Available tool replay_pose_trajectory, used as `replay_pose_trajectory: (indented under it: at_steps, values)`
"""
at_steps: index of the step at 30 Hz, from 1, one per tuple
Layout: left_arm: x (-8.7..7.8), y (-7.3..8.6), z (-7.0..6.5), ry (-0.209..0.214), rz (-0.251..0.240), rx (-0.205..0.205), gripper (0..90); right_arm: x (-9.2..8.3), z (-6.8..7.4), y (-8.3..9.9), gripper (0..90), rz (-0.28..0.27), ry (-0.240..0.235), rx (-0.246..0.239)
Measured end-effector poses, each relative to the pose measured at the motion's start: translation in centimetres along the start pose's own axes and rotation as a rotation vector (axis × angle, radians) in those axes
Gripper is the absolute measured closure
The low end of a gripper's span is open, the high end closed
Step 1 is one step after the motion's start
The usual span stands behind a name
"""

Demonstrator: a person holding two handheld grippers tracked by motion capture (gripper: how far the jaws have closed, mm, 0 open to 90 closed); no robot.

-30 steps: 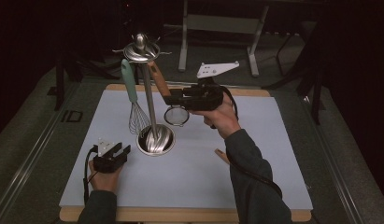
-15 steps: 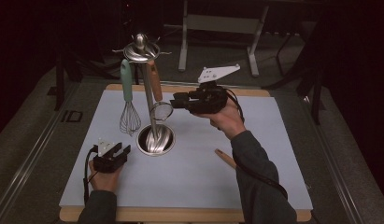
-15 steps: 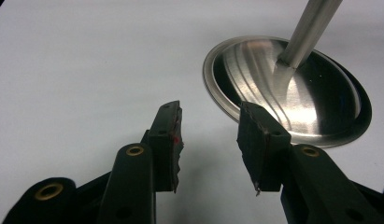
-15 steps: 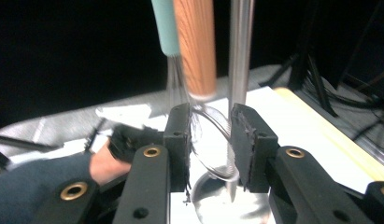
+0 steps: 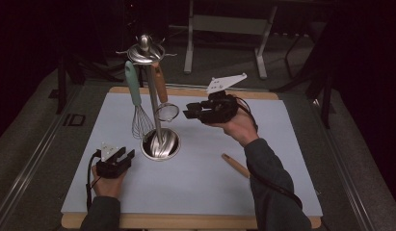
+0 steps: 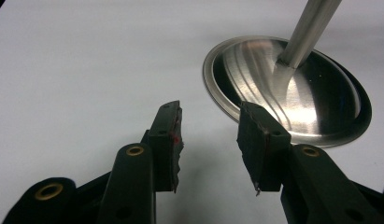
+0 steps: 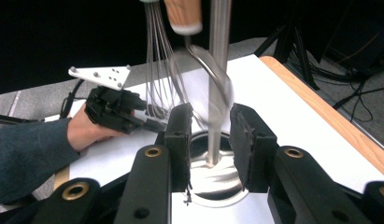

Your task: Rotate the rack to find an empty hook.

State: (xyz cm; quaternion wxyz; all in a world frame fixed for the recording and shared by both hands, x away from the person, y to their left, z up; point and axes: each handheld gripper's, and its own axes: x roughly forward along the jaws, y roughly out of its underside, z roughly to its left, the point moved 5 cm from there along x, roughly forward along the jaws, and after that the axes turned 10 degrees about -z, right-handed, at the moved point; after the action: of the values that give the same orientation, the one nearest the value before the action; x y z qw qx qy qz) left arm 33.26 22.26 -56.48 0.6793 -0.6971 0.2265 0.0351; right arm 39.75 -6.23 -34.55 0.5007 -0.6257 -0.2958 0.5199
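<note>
**Strainer hangs on the stand, both hand-held grippers empty**

The right hand-held gripper [image 5: 190, 112] hovers above the tabletop [image 5: 282, 144], its jaws apart with nothing between them, just beside the strainer [image 5: 166, 111]. The strainer hangs by its wooden handle from the stand [image 5: 154, 110], next to the whisk [image 5: 141, 120]. The left hand-held gripper [image 5: 123, 156] rests low near the stand's round base [image 6: 320, 102], jaws apart and empty. A wooden stick [image 5: 235, 165] lies on the tabletop by the right forearm.
</note>
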Motion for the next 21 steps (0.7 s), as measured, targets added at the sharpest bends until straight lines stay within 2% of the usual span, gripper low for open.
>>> replay_pose_trajectory:
  at_steps: [7,16,21]
  values:
    - [0.0,0.0,0.0,0.000,-0.006,-0.004,60.1,-0.6,-0.3,1.4,66.2,0.009,0.027,0.013]
    - [-0.1,0.0,-0.1,0.003,-0.014,0.000,63.7,-0.7,0.1,4.6,63.3,0.081,0.076,0.000]
    - [-0.2,0.0,-0.1,-0.001,-0.013,0.000,65.2,-0.4,0.5,6.4,66.2,0.117,0.087,-0.012]
